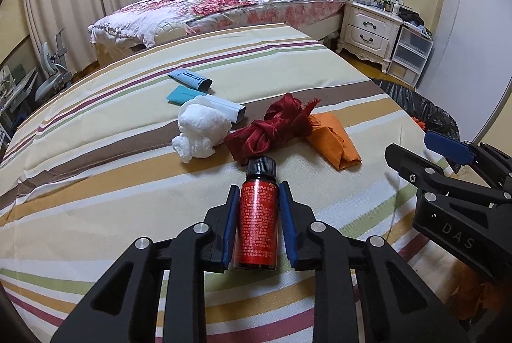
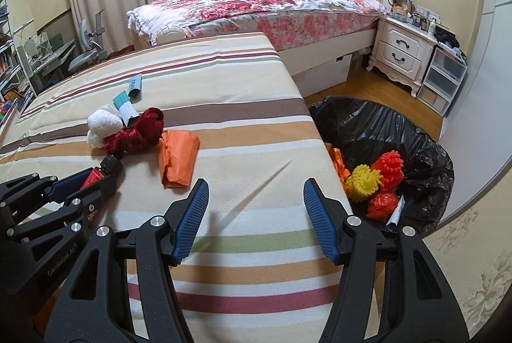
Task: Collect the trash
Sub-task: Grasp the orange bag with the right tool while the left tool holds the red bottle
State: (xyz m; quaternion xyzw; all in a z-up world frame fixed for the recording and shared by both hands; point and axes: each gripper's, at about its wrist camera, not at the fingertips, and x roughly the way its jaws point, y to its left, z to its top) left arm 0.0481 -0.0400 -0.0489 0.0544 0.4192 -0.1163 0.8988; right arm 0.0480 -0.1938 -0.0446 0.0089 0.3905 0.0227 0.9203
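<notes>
A small red bottle (image 1: 257, 221) with a black cap lies on the striped cloth, and my left gripper (image 1: 259, 187) is shut on it, blue pads against both sides. The same bottle (image 2: 102, 171) shows at the left of the right wrist view inside the left gripper (image 2: 81, 183). Just beyond it lie a knotted dark red cloth (image 1: 272, 128), a folded orange paper (image 1: 332, 141) and a crumpled white tissue (image 1: 201, 128). My right gripper (image 2: 255, 183) hovers open over the cloth near the table's right edge, nothing between its fingers. It is also at the right as the right gripper (image 1: 412, 147).
A bin lined with a black bag (image 2: 384, 131) stands on the floor right of the table and holds yellow, red and orange trash. Farther back on the striped table (image 1: 96, 183) lie a pale blue tube (image 1: 190, 77), a teal packet (image 1: 180, 95) and a white box (image 1: 228, 107). A bed and nightstand stand behind.
</notes>
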